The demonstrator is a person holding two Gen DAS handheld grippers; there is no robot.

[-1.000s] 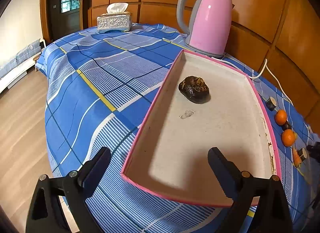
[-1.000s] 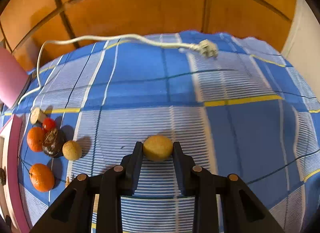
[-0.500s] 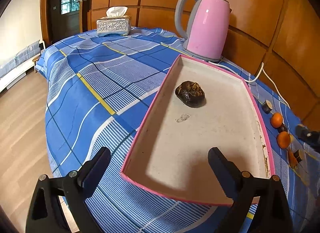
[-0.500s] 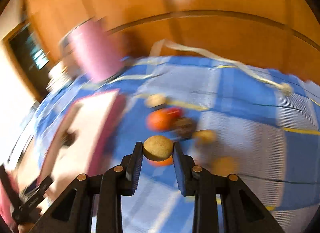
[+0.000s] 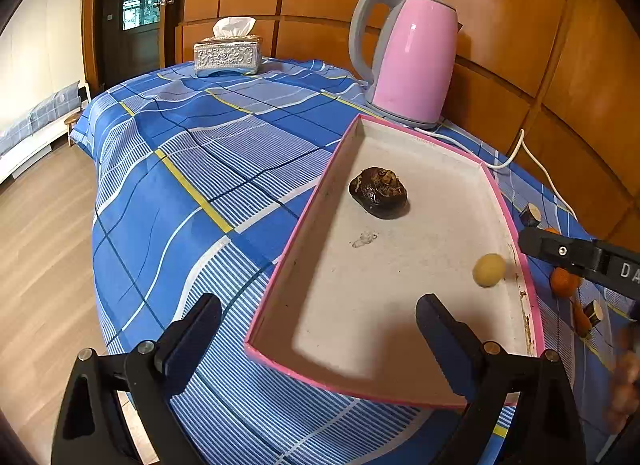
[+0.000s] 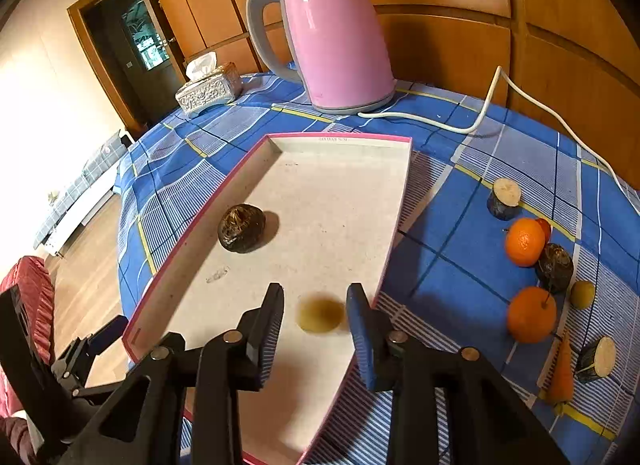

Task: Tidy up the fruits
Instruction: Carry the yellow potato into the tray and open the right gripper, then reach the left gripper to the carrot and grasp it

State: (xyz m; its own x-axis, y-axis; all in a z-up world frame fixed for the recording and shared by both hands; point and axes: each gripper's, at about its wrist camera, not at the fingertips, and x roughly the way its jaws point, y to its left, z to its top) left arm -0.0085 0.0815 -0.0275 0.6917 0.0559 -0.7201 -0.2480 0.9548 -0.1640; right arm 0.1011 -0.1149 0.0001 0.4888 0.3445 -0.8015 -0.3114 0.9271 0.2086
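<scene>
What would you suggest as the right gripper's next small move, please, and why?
Probably lift the right gripper clear of the tray and swing it toward the loose fruit on the cloth. Its jaws have just been opening, the yellow ball seems to be dropping free into the tray, and several pieces remain outside.

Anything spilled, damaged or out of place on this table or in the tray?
Nothing is spilled or toppled. The tray does look worn: brown stains run along its inner right wall, and a small whitish scuff marks the floor near the dark round fruit. The kettle stands unplugged, its white cord trailing loose over the cloth.
</scene>
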